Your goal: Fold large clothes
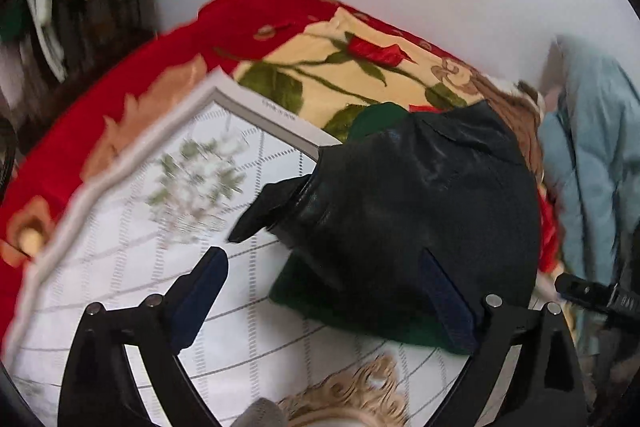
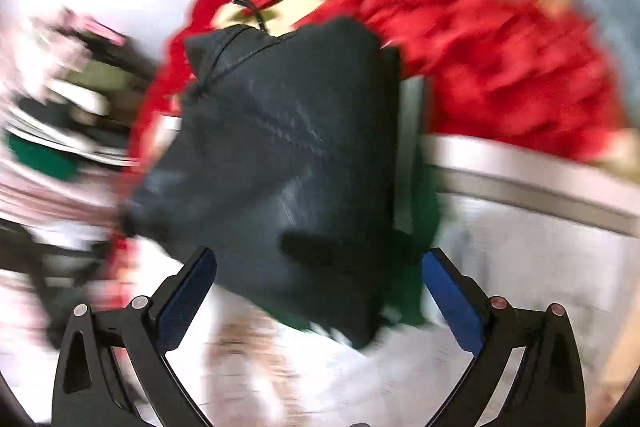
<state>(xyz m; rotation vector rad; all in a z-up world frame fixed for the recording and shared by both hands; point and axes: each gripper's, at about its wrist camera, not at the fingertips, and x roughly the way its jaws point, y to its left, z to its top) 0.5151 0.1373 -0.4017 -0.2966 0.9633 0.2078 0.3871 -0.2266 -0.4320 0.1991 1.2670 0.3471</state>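
The bed [image 1: 100, 147] fills most of both views, spread with a red floral blanket [image 1: 224, 23] and over it a white quilt [image 1: 120, 287] with a grid pattern. On the quilt, straight ahead of both hand-held grippers, lies the dark jacket [image 1: 404, 211], already bunched into a compact, roughly folded bundle, with a green garment [image 1: 360, 319] showing under its near edge. One black cuff or corner [image 1: 264, 207] pokes out of the bundle, ahead of the left hand-held gripper's left finger.

The left hand-held gripper [image 1: 324, 291] has its jaws wide apart and nothing clamped; its right pad lies against the bundle's near edge. The right hand-held gripper [image 2: 320, 291] is likewise spread wide and empty, with the jacket [image 2: 288, 155] just beyond its tips; this view is heavily blurred.

By the look of it, the fold is largely made and the step in hand is tidying. To do it well, the stray cuff should probably be tucked in first, then the bundle pressed flat with open jaws, not pinched, so the slick fabric does not spring open or slide on the quilt.
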